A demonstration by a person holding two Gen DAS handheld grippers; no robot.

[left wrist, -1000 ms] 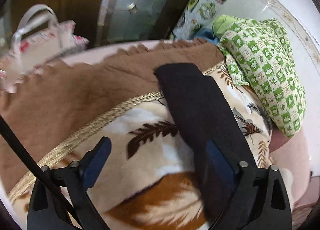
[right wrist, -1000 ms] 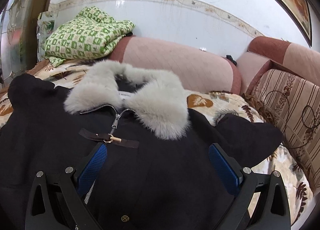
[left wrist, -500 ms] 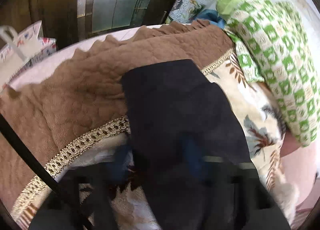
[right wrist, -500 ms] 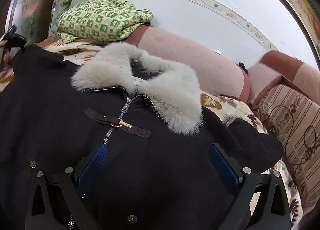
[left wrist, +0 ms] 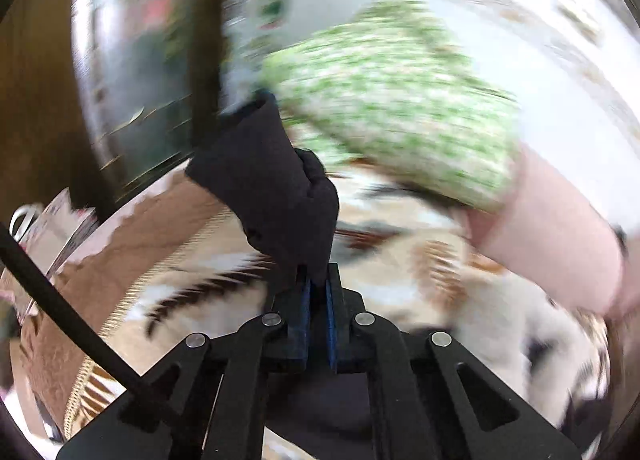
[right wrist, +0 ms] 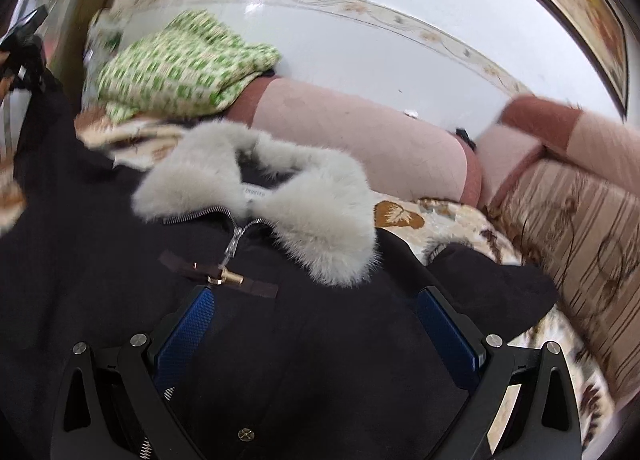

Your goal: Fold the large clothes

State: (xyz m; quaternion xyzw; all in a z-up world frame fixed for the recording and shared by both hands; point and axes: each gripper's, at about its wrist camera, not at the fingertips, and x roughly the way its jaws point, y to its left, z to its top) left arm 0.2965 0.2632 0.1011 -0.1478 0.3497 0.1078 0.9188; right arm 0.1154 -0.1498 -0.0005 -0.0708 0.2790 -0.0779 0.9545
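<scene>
i've got the left gripper (left wrist: pixel 318 292) jaws pinching the coat sleeve (left wrist: pixel 272 180) mid frame to fold it inward; right gripper (right wrist: pixel 316 324) jaws spread over the black coat (right wrist: pixel 300 340).

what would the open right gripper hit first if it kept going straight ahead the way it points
Most likely the black coat lying right under the right gripper, near its brown toggle strap; the grey fur collar lies beyond. Depth is uncertain.

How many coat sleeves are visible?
2: one sleeve lifted in the shut left gripper; the other sleeve lying on the sofa at right.
</scene>
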